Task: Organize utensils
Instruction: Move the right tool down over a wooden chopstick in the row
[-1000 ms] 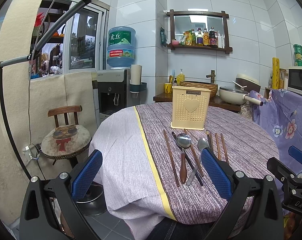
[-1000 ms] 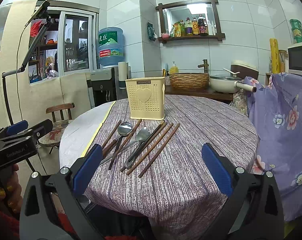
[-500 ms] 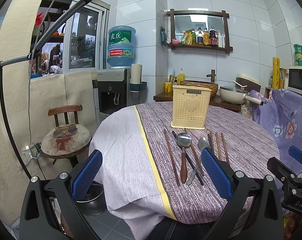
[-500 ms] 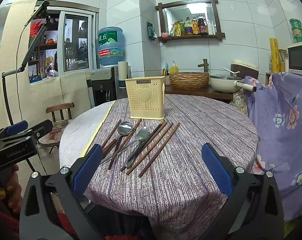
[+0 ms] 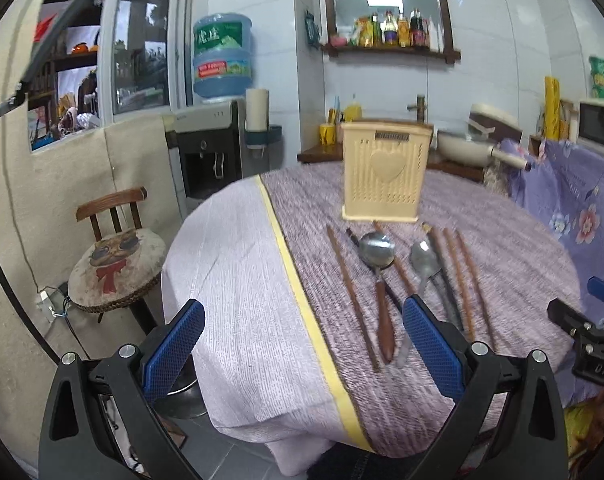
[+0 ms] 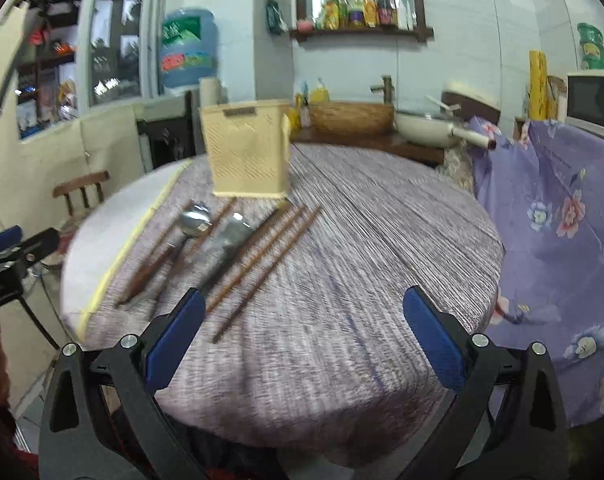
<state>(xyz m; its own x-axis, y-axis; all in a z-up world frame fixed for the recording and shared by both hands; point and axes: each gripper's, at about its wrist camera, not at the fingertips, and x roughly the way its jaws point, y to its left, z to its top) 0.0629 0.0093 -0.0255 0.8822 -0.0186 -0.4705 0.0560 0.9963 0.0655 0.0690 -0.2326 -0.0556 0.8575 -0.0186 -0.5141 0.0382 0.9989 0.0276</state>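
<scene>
Right now we hold both grippers above the near edge of a round table (image 5: pixel 230 280) draped in a striped purple and white cloth, and neither touches anything. Our left gripper (image 5: pixel 302 344) has its blue-padded fingers (image 5: pixel 174 344) spread wide with nothing between them, and our right gripper (image 6: pixel 302 332) is spread just as wide and equally empty. Ahead of us the utensils lie loose on the purple half of the cloth, roughly side by side with their handles pointing toward us: a metal spoon with a brown wooden handle (image 5: pixel 378 264), a second, all-metal spoon (image 5: pixel 424 264) just right of it, and several brown chopsticks (image 5: pixel 464 276) fanned out on both sides. One lone chopstick (image 5: pixel 352 292) lies furthest left, near the yellow stripe. Behind the utensils, touching none that we can make out, stands the cream utensil holder (image 5: pixel 384 174), upright, with a heart on its front. The right wrist view is blurred, so finer detail of the spoons there is lost. Off the table's left side sits a wooden chair (image 5: pixel 114 264).
</scene>
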